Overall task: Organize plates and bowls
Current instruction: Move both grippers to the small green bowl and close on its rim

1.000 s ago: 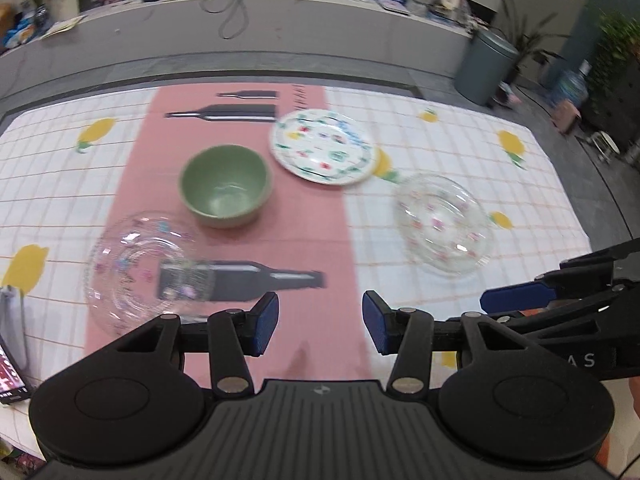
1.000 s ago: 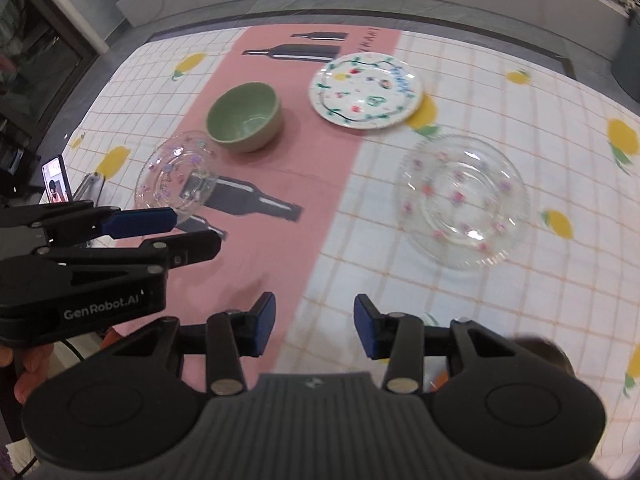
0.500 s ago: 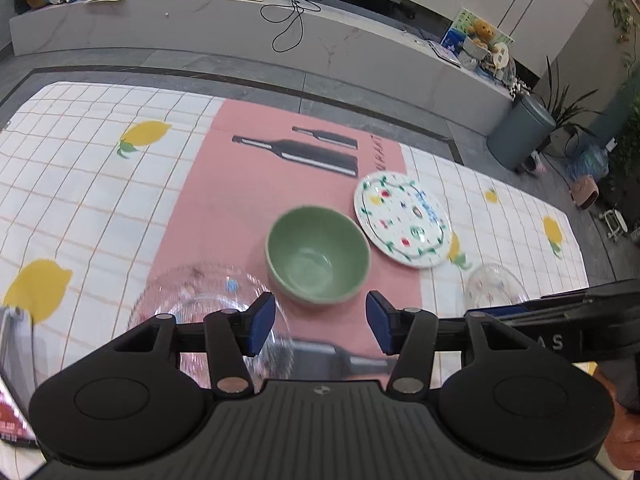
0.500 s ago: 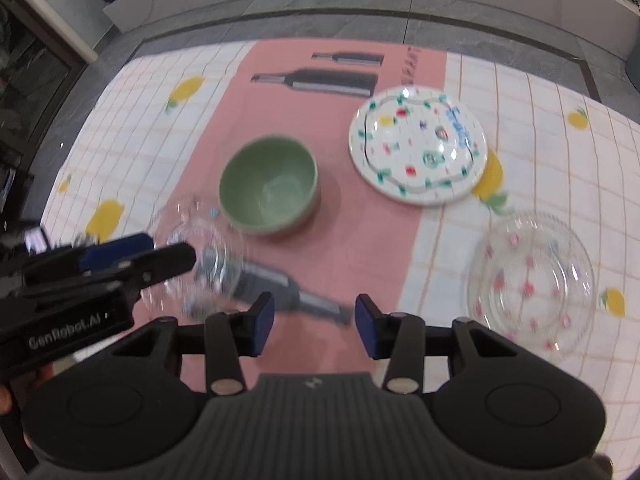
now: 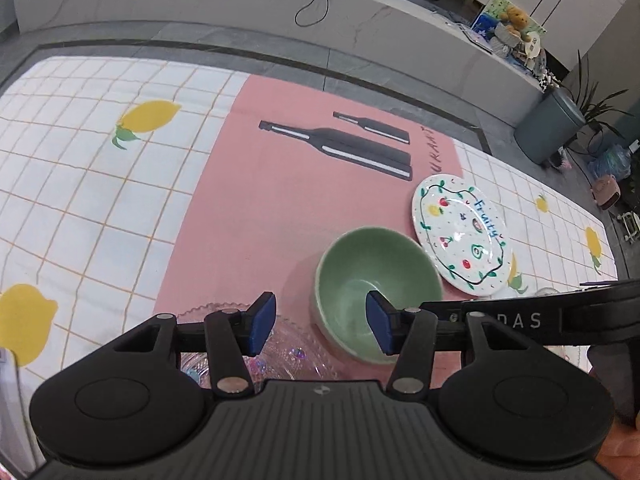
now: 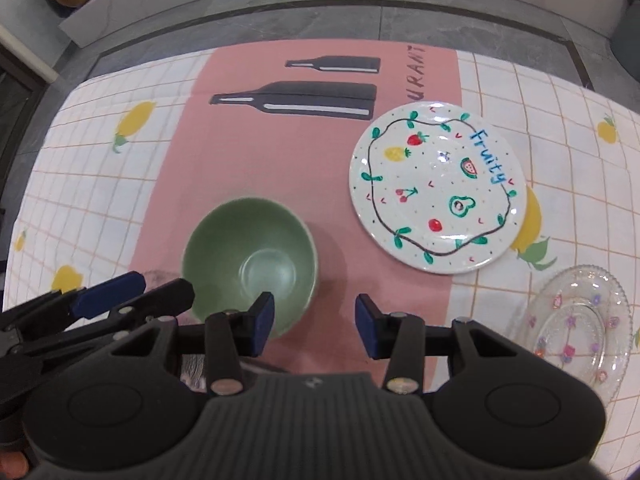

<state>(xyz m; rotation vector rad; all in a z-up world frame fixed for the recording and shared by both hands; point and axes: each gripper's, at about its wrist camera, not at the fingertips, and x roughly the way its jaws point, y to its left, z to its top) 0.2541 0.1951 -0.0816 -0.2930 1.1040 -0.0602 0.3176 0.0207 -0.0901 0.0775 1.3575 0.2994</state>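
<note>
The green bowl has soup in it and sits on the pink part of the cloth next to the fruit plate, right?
Not quite: the green bowl is empty, as the right wrist view shows down to its bare bottom. The rest holds: it sits on the pink part of the cloth, next to the fruit plate.

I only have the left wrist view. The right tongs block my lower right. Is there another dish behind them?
Observer: Yes, a clear glass plate with small flowers lies on the checked cloth.
Operator: Does it touch the Fruity plate?
Observer: No, the Fruity plate lies apart from it, with cloth showing between them.
Operator: Are the right tongs holding anything?
Observer: No, the right tongs are open and nothing is between them.
</note>
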